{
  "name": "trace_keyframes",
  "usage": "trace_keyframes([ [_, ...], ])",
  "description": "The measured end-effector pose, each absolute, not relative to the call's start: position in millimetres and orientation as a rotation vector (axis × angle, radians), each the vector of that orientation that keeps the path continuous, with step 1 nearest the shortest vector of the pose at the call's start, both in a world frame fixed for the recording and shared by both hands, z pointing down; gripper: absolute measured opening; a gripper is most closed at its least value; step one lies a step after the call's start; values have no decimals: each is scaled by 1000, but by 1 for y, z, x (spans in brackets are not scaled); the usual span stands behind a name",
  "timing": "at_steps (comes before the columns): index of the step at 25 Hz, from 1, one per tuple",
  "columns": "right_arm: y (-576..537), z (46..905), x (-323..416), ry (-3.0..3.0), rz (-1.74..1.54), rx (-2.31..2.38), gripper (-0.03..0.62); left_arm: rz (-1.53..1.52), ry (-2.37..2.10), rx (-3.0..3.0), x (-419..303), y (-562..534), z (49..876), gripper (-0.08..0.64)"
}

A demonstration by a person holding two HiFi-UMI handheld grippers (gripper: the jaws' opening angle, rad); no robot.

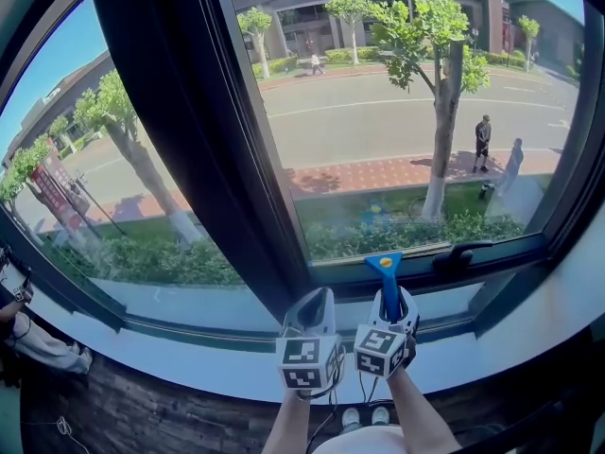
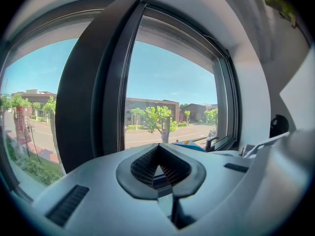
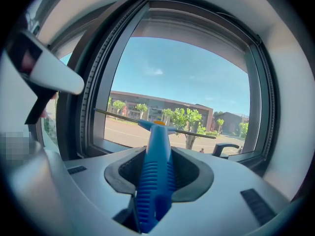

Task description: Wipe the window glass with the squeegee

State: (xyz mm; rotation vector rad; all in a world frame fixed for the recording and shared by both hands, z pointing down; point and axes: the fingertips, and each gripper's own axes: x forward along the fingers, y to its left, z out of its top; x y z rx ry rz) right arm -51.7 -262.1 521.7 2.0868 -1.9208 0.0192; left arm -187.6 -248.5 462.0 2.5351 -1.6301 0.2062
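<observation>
The window glass (image 1: pixel 416 112) fills most of the upper right of the head view, with a sunny street behind it. A wide dark frame post (image 1: pixel 189 112) crosses diagonally from the upper left and separates it from the second pane on the left. Under both panes a pale sill (image 1: pixel 189 348) runs along the lower part of the frame.

Both claws are held close together over this sill, in the lower middle. The left claw (image 1: pixel 315 301) has its jaws together with nothing between them. I think it is kept there only to stay out of the way.

The right claw (image 3: pixel 157 168) is clamped on the blue ribbed handle of the squeegee (image 3: pixel 156 146). The handle points up and forward, so the thin blade lies across, in front of the lower part of the right pane. I cannot tell if the blade touches the glass. It seems the wiping is not started, because the blade is low, near the bottom frame.

A small dark window handle (image 1: pixel 460 253) sits just right of the squeegee, so a sideways stroke could catch on it.
</observation>
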Motion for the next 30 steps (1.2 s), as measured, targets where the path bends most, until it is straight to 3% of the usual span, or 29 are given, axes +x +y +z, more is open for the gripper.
trace_keyframes([
  [15, -203, 278, 8, -2165, -606, 2480, 137, -123, -1778, 2740, -172, -234, 334, 3],
  [30, -218, 236, 13, -2279, -666, 2445, 137, -278, -1813, 2829, -156, -235, 282, 3],
])
